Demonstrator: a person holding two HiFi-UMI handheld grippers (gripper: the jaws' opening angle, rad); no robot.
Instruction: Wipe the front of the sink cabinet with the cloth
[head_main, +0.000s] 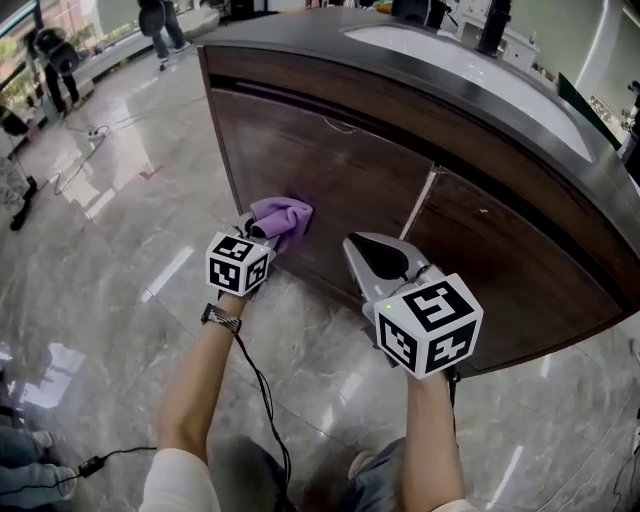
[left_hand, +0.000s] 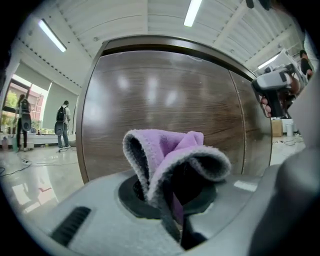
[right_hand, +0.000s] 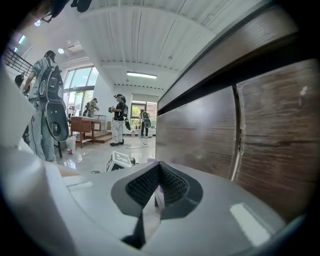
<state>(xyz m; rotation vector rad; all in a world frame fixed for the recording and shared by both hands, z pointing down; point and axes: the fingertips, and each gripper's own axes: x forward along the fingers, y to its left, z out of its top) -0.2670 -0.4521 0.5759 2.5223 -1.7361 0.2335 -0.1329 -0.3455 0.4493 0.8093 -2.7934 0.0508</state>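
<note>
The purple cloth (head_main: 284, 214) is bunched in my left gripper (head_main: 268, 230), which is shut on it and holds it against the lower part of the dark wood cabinet front's left door (head_main: 330, 180). In the left gripper view the cloth (left_hand: 170, 152) folds up over the jaws, with the door (left_hand: 160, 95) right behind it. My right gripper (head_main: 362, 247) is shut on nothing and hovers a little off the cabinet near the seam (head_main: 418, 203) between the two doors. From the right gripper view its pads (right_hand: 172, 187) meet at the tips, and the cabinet (right_hand: 270, 135) fills the right side.
A dark countertop with a white sink basin (head_main: 470, 65) overhangs the curved cabinet. The floor is glossy grey marble (head_main: 110, 260). A black cable (head_main: 262, 400) trails from my left arm. People stand far off at the back left (head_main: 160, 25).
</note>
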